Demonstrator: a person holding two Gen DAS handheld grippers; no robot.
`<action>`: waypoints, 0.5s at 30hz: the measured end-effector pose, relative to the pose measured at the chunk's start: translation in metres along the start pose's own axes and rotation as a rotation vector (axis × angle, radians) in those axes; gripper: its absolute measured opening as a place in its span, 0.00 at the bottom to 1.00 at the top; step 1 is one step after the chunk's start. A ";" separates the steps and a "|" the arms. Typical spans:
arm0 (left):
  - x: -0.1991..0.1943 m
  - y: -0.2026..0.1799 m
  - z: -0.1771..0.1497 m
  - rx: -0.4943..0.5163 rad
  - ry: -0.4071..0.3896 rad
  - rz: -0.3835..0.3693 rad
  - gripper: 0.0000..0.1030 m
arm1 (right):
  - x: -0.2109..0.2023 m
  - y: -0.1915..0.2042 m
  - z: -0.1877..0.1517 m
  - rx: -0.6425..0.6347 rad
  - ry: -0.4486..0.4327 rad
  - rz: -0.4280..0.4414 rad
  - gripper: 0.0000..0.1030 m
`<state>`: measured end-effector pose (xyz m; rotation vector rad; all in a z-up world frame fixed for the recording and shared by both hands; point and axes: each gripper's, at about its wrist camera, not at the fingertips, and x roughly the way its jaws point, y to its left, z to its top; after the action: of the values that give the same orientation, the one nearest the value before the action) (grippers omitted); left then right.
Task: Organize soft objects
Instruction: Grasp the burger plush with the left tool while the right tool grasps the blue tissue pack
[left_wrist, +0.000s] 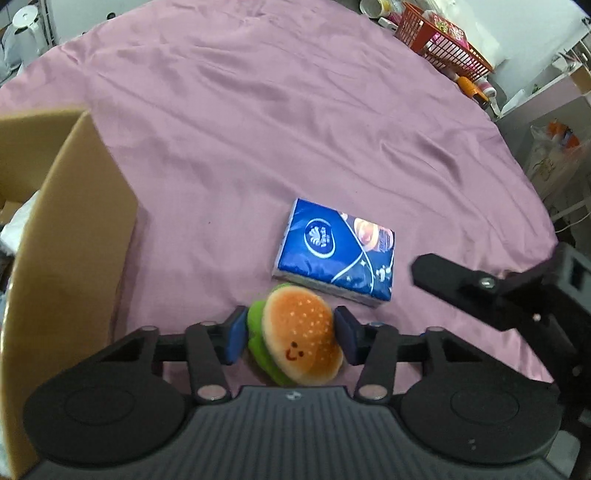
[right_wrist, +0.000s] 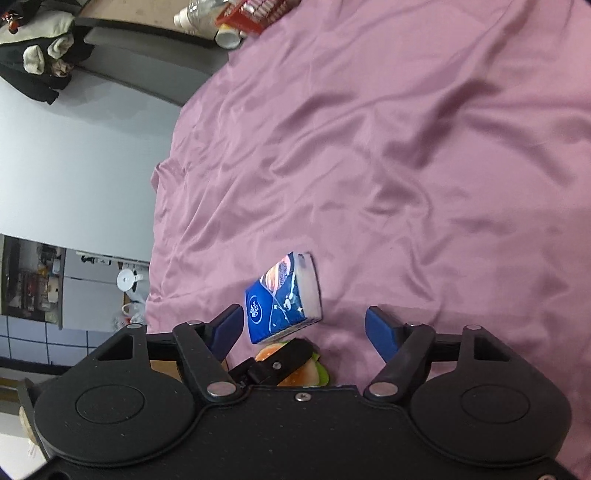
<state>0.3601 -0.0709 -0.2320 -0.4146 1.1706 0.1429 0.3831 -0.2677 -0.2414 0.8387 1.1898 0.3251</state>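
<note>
Straddling the plush hamburger (left_wrist: 301, 334), your left hand-held gripper (left_wrist: 291, 334) had one blue pad on each side of it in the lower centre of the left wrist view. The left pad (left_wrist: 234, 338) looked to be against the toy's green lettuce edge and the right pad (left_wrist: 347, 338) sat just beside the bun; I could not tell whether you had it clamped or only bracketed. The hamburger was tilted, its smiling bun face turned up toward the camera, over the pink cloth (left_wrist: 295, 129) covering the surface.

Just beyond the toy, near the middle of that frame, a blue tissue pack (left_wrist: 334, 251) lay flat on the cloth, close to the hamburger. A cardboard box (left_wrist: 74, 221) stood at the left edge, and a red basket (left_wrist: 439, 40) sat far off at the upper right.

Your right hand-held gripper (right_wrist: 304, 330) was spread wide with nothing between its blue pads. In the right wrist view the tissue pack (right_wrist: 282, 299) appeared just ahead of the fingers, toward the left one, not touched by either. The hamburger (right_wrist: 306, 371) peeked out below it, partly hidden behind part of the left hand-held gripper.
</note>
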 end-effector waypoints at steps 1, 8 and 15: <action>0.001 0.000 0.001 0.004 0.000 0.003 0.42 | 0.004 0.000 0.001 0.003 0.009 0.008 0.68; 0.005 0.005 0.007 -0.015 0.012 -0.016 0.36 | 0.022 -0.001 0.006 0.037 0.009 0.038 0.60; 0.000 0.007 0.009 -0.023 0.000 -0.038 0.32 | 0.024 -0.005 0.006 0.009 0.001 0.018 0.25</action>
<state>0.3651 -0.0615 -0.2304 -0.4574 1.1614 0.1232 0.3964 -0.2576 -0.2606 0.8575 1.1858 0.3349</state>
